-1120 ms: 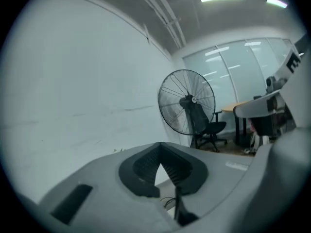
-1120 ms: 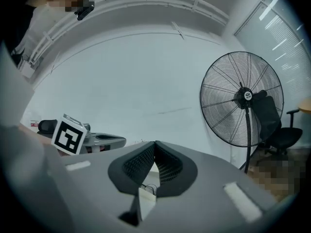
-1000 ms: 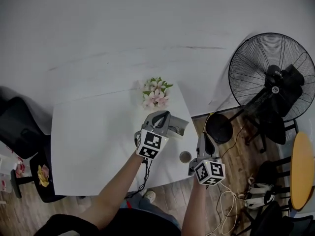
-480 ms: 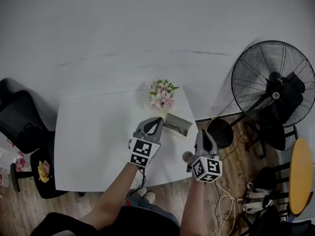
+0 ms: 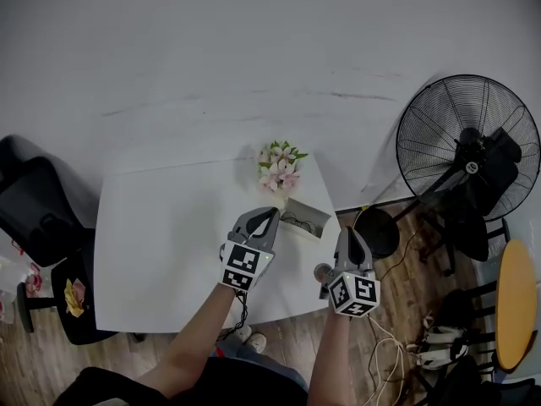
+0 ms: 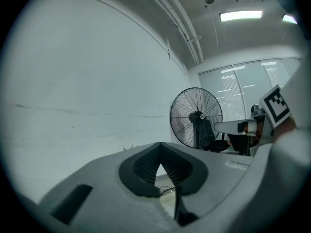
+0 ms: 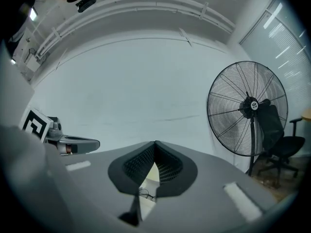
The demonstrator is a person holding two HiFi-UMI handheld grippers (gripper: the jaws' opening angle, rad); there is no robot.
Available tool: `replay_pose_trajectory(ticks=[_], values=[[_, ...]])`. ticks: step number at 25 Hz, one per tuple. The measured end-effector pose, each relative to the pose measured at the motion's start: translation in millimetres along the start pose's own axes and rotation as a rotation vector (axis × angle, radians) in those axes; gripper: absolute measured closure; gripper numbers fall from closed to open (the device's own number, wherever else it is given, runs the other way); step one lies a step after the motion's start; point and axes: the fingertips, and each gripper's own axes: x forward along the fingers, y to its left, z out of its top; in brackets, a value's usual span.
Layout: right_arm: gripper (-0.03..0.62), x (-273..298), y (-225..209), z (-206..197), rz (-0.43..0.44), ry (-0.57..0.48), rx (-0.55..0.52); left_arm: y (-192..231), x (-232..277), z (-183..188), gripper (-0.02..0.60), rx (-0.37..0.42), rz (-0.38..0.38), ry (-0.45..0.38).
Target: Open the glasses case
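The glasses case (image 5: 305, 217) lies, apparently open, near the tabletop's (image 5: 161, 235) right edge at frame centre, just below the flowers (image 5: 278, 166). The left claw (image 5: 268, 216), closed and empty, sits just left of it. The right claw (image 5: 349, 234), also closed on nothing, is to the lower right.

We find the head view dim and grey, evenly lit, its corners darkening. In the left gripper view a ceiling light (image 6: 240, 15) glares at one o'clock. Both gripper views bow straight lines and fade to black at the rim. The left gripper (image 6: 160, 147), close to the lens, looks soft.
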Motion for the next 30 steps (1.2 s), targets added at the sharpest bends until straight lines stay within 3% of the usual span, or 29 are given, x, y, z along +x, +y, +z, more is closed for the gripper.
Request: replay_pose_trajectory(ticks=[30], values=[[0.586,1.2,1.8,-3.6,0.011,0.010,0.008,-2.6,-0.7,3.2,0.574,0.037,-0.010,-0.003]])
